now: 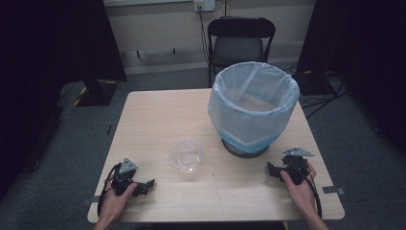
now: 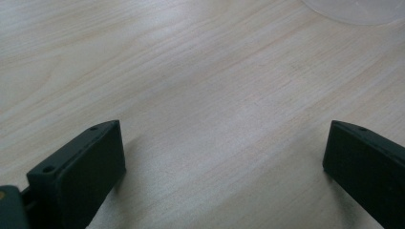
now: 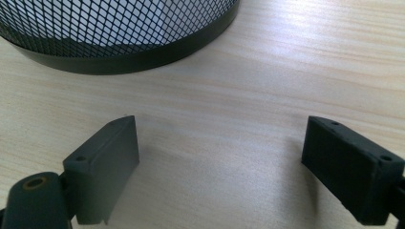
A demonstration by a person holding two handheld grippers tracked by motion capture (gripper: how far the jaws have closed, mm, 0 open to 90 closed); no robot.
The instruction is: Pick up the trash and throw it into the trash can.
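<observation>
Bare forearms, no sleeves. Left gripper (image 1: 143, 186): black body, grey three-cornered plate on top, black cable looping at near left. Right gripper (image 1: 274, 171): same black build, grey plate, black cable. Blocky matte-black jaws with small screw holes.

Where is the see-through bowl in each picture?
High view: the clear bowl sits on the table, near the middle of its front half, between the two grippers and left of the bin.
Left gripper view: only its rim peeks in at the top right edge.
Right gripper view: not in it.
Shared landmark: the pale wooden table lies under everything in all three views.
</observation>
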